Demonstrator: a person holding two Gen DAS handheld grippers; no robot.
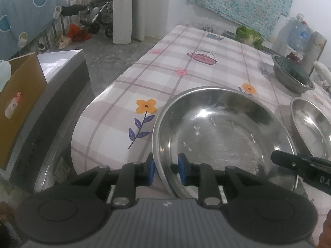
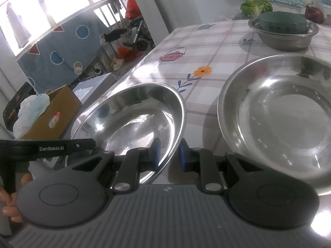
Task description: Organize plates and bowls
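A large steel bowl [image 1: 223,136] [image 2: 128,119] sits on the checked tablecloth near the table's left front corner. My left gripper [image 1: 166,170] straddles its near left rim. The blue pads [image 1: 152,170] stand a little off the metal on both sides, so the gripper is open. My right gripper [image 2: 169,158] straddles the same bowl's near right rim, and its pads [image 2: 183,158] also show slim gaps, so it is open too. The right gripper's black body [image 1: 302,165] shows in the left wrist view. A second wide steel bowl [image 2: 279,113] [image 1: 310,128] lies just to the right.
Farther back on the right, a steel basin [image 2: 283,33] [image 1: 293,76] holds a dark green lid or dish. Lettuce [image 2: 256,7] lies behind it. The table edge [image 1: 99,107] drops off to the left, above a cardboard box [image 2: 53,115] and a grey carton [image 1: 66,68] on the floor.
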